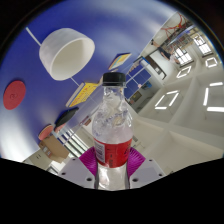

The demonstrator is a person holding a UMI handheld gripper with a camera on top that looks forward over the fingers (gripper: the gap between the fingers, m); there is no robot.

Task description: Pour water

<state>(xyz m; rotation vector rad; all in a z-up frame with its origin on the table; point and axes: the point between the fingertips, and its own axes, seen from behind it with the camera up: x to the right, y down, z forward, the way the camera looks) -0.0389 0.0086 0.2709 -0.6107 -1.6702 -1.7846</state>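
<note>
— What's in your gripper (112,170)?
— I'm grasping a clear water bottle (112,130), black cap on, red label, both pads pressing it. It looks mostly full.
— Anything else?
— A white cup (68,55) on the blue tabletop (30,70), an orange disc (14,95) near its edge.

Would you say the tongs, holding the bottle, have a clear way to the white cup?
Probably yes. The tongs appear shut on the bottle, both pads against it. The cup lies beyond it on the blue surface with nothing between, and the red disc sits off to one side.
</note>
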